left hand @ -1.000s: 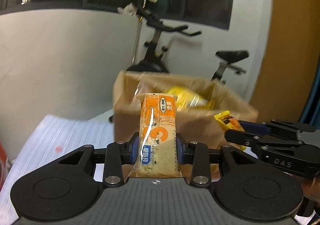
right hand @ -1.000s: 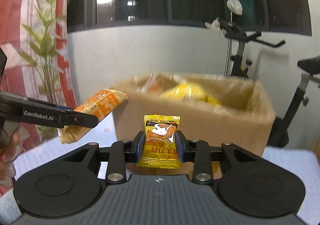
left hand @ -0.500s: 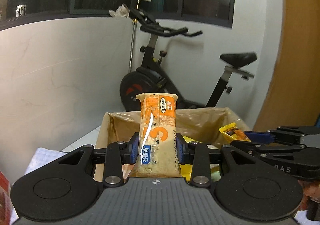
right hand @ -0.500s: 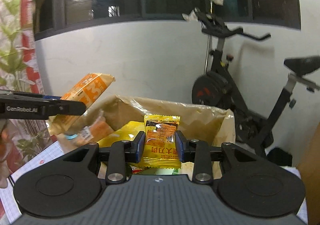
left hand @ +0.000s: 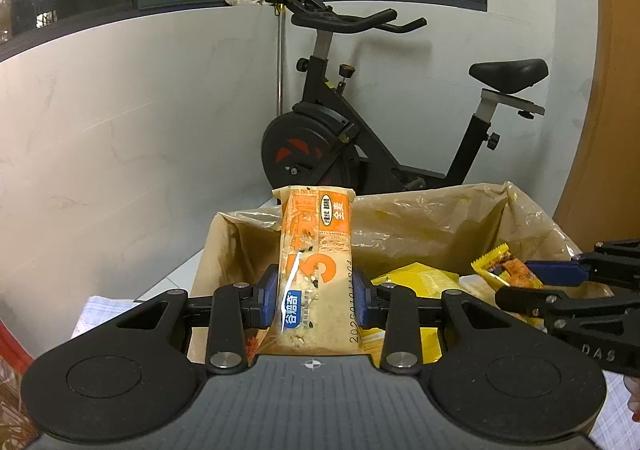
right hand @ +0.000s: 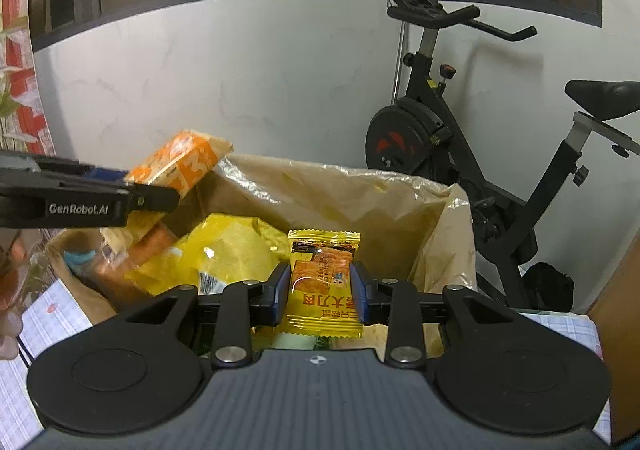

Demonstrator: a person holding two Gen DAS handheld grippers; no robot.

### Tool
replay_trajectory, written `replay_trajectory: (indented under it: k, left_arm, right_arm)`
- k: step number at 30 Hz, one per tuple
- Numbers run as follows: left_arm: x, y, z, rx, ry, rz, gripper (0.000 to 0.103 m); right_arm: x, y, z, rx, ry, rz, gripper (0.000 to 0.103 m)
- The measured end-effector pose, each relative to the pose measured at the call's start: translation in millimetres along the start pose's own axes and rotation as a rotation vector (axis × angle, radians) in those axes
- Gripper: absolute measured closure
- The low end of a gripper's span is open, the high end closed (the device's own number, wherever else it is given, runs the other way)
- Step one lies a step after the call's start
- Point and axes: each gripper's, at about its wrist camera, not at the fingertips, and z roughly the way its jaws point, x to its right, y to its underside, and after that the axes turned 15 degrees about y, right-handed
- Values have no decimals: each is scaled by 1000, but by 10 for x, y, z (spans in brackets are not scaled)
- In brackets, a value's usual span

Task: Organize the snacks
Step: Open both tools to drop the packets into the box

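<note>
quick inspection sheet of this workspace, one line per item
surface: checked cloth under the box
job's things: lined box part full of snacks; orange bar; yellow packet
clutter: nothing seen
grippers: left gripper shut on the orange bar, right gripper shut on the yellow packet, both over the box
cables: nothing seen
surroundings: exercise bike, white wall, dark windows
</note>
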Motion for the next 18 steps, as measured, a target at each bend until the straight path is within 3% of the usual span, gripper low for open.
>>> replay_trajectory:
  k: [9,13,15,18]
  left_arm:
    - [28,-23,8,-13,-5,26,60]
    - [44,-2,-123,28,30,43,29]
    - [59,-9,-192,37,31,51,25]
    - [85,-25,-299,47,37,55,20]
  right_arm:
    - [-33,49,127,-50,25,-18,68]
    - [-56,58,74,-45,28,-21,67]
    - [-52,36,57,-49,28,-19,66]
    - [-42,0,-18,-43,28,-6,57]
